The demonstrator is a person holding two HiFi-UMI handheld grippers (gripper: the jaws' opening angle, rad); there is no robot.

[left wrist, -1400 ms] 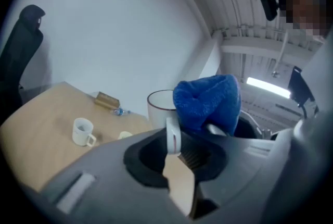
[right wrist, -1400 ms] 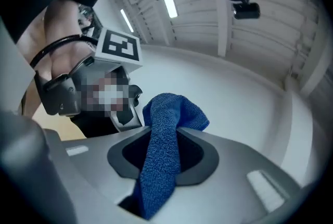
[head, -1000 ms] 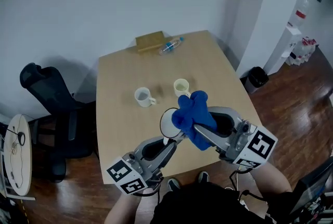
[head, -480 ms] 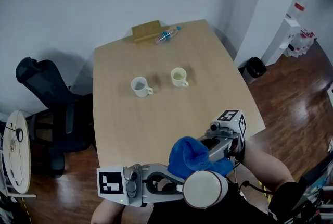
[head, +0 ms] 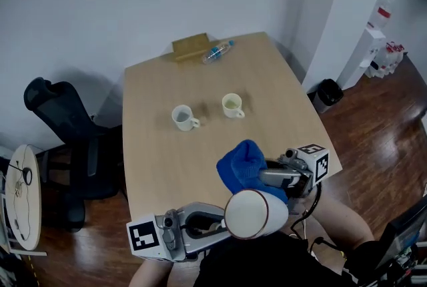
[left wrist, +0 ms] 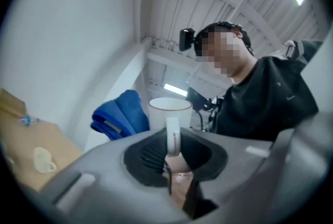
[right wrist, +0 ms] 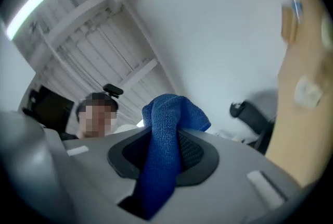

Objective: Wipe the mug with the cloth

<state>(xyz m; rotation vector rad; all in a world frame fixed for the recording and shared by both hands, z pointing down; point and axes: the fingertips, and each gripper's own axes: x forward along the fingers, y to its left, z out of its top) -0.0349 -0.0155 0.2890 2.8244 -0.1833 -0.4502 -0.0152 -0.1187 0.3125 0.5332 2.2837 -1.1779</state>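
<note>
Mug gripped by handle, L gripper jaws pinched tight on it; R gripper jaws clamp blue cloth, just beside it.

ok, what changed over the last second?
Both grippers drew back from over the table toward the person. The left gripper tipped the mug so its base faces the head camera; the right gripper brought the cloth to the mug's far side. Unchanged: left shut on the mug's handle, right on the cloth; spare mugs, bottle.
</note>
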